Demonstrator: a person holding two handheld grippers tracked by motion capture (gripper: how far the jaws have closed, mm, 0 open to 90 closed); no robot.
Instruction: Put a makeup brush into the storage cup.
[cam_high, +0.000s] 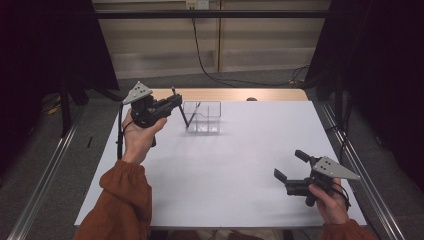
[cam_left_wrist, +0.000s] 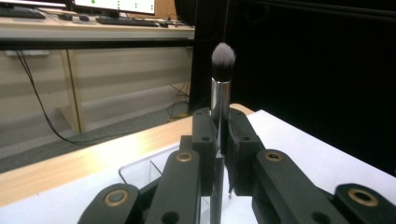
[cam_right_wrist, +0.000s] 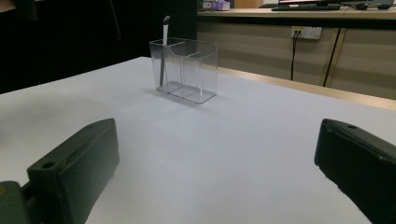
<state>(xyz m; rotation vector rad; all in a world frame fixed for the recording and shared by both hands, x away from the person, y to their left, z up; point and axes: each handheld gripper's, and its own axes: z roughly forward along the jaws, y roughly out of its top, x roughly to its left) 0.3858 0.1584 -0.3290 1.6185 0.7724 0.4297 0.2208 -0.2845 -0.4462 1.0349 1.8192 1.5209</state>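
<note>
Brush (cam_left_wrist: 222, 70) beside clear organizer (cam_high: 202, 117), far-left on table (cam_high: 225, 170)

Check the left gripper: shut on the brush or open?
Shut on it. In the left gripper view the left gripper has both jaws pressed against the makeup brush handle, bristles pointing up, above the clear organizer.

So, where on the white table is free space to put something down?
The white table is bare between the clear plastic organizer and the right gripper, and along its near edge. It is crowded only around the organizer, beside the left gripper holding a makeup brush.

Black cable (cam_high: 200, 55) across grey floor (cam_high: 260, 77); keyboards (cam_left_wrist: 126, 21) on a far desk (cam_left_wrist: 93, 31).
</note>
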